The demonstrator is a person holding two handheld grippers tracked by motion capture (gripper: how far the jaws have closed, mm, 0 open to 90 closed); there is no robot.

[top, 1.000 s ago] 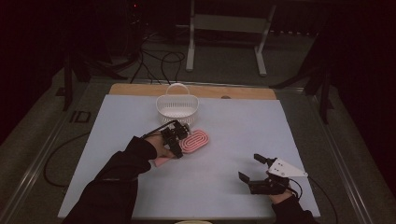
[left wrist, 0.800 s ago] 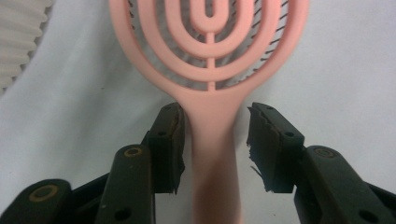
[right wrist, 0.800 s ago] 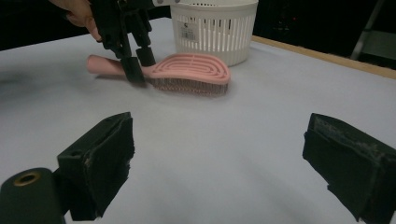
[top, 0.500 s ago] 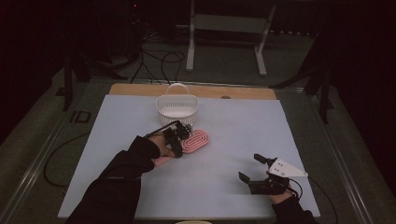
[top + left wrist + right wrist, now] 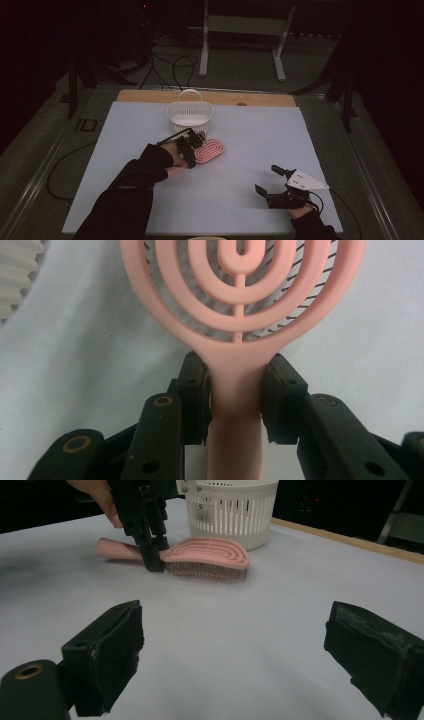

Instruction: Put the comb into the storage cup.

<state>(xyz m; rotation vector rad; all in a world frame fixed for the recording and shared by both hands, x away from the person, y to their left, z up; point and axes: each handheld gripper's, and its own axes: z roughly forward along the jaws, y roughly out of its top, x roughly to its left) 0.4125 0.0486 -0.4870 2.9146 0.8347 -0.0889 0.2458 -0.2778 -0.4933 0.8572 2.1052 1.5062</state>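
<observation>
— Where's the brush?

— The pink hairbrush lies bristles-down on the table, just in front of the white basket. My left gripper is closed on its neck, where the handle meets the head.

— Will it hold there?

— I'd judge so. It looks like light, stiff plastic, smooth enough to slip, so the narrow neck seems the safest hold. The bristles would bend, so I'd keep off those.

— And your other hand?

— My right gripper hangs wide open, well apart from the basket, holding nothing.
</observation>
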